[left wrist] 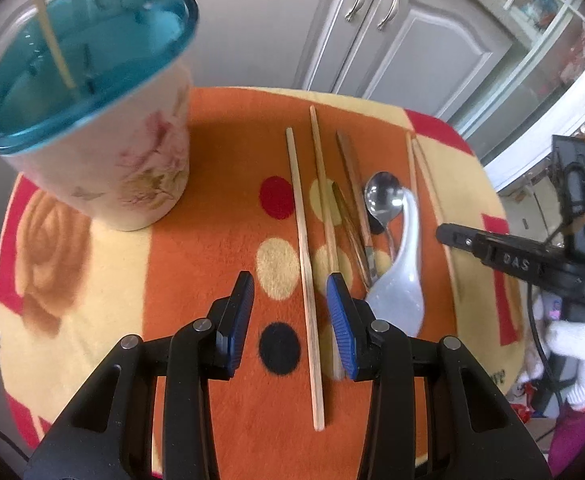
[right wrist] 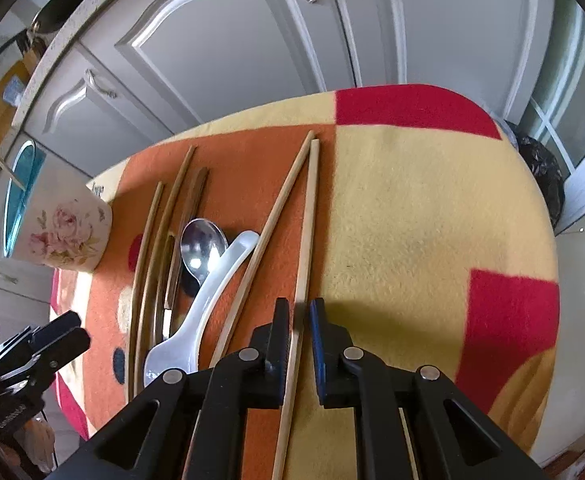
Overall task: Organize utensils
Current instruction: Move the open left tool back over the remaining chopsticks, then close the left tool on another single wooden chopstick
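Our left gripper stands open astride a pale chopstick on the cloth; our right gripper pinches another chopstick. Between them lie spoons; the floral holder stands beyond our left gripper

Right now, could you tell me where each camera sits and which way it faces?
Left wrist: above the left tool, looking steeply down at a chopstick between its open jaws; the cup stands far left.
Right wrist: above the right tool, pitched down, shut on a chopstick.
Both views share cup, spoons and cloth.
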The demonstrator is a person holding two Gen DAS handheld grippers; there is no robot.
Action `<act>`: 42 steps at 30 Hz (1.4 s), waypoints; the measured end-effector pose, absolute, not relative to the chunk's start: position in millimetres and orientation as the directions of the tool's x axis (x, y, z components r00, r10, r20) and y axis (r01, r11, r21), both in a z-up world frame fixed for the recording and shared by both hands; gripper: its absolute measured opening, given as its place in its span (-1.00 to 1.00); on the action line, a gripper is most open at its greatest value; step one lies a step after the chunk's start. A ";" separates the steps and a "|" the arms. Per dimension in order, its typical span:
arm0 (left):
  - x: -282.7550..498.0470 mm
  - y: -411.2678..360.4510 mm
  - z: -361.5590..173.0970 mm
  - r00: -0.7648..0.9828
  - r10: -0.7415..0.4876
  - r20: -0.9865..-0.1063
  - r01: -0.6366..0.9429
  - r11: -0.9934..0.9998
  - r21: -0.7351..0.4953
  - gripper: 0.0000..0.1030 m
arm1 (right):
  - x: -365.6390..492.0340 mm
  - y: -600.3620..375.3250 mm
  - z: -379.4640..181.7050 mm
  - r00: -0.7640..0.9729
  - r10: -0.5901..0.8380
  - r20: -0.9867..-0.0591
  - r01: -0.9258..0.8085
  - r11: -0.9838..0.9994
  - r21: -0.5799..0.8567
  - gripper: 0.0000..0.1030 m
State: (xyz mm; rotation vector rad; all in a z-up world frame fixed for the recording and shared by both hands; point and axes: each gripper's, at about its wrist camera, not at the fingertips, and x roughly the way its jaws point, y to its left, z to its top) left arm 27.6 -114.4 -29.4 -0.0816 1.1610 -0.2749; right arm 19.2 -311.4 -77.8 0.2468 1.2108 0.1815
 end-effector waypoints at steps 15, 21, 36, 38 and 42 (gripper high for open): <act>42.8 -129.9 -54.0 0.327 -0.262 -0.908 0.197 0.959 -0.205 -0.93 | 12.0 -316.3 -80.2 0.342 0.319 -0.884 -0.035 0.944 0.327 -0.87; 12.1 -108.0 -53.1 0.284 -0.276 -0.918 0.227 0.950 -0.215 -0.93 | -18.6 -315.7 -79.5 0.303 0.362 -0.882 -0.072 0.931 0.358 -0.89; 9.2 -110.1 -37.9 0.318 -0.252 -0.914 0.268 0.949 -0.169 -0.66 | -13.8 -298.0 -68.5 0.302 0.290 -0.908 -0.115 0.957 0.268 -0.82; 18.7 -115.7 -38.0 0.335 -0.235 -0.913 0.267 0.952 -0.147 -0.66 | -3.6 -296.7 -69.6 0.303 0.279 -0.911 -0.112 0.960 0.256 -0.81; 32.8 -127.6 -45.9 0.325 -0.198 -0.925 0.279 0.954 -0.107 -0.66 | 11.4 -292.3 -74.1 0.288 0.268 -0.919 -0.119 0.963 0.244 -0.80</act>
